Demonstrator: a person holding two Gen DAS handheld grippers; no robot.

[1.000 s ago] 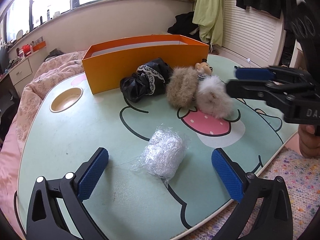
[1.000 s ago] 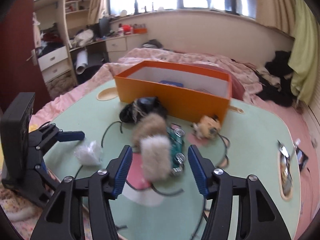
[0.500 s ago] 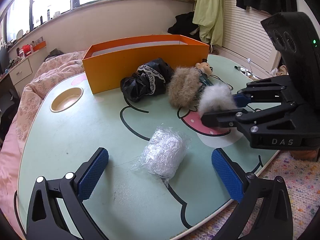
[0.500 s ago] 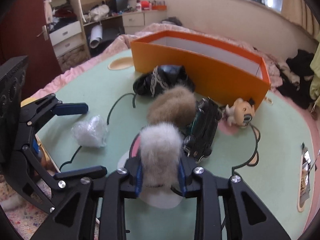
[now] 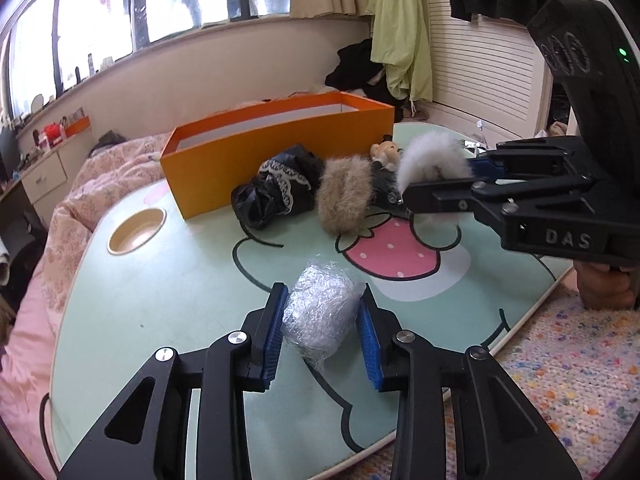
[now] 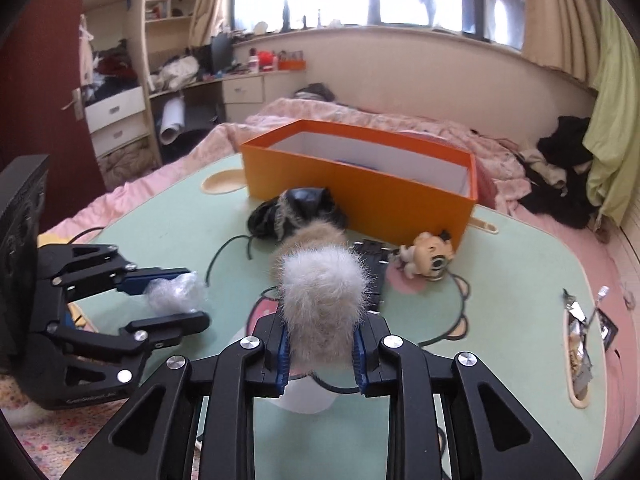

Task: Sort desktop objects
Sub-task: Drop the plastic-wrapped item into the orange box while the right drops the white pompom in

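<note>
Nearest the left wrist camera, the left tongs (image 5: pixel 322 330) were clenched on the crinkled plastic bundle (image 5: pixel 320 316), their jaws having just closed from wide open a second earlier, when the bundle lay loose between them on the surface (image 5: pixel 168 280). It looked light, soft and slippery, likely to deform under pressure, so a hold across its thick middle seemed best.

A little farther off, the right tongs (image 6: pixel 320 350) gripped the pale fur puff (image 6: pixel 322 304), their jaws also having just been closing; a second before, they stood open around it. The puff looked feather-light and compressible, best pinched at its core rather than its loose hairs.

Beyond lay a tan fur puff (image 5: pixel 344 196), a black lace-trimmed pouch (image 5: pixel 276 196), a dark toy car (image 6: pixel 370 266) and a small doll (image 6: pixel 428 258), all unmoved. Farthest stood the orange box (image 6: pixel 360 184), presumably where the sorted things go.
</note>
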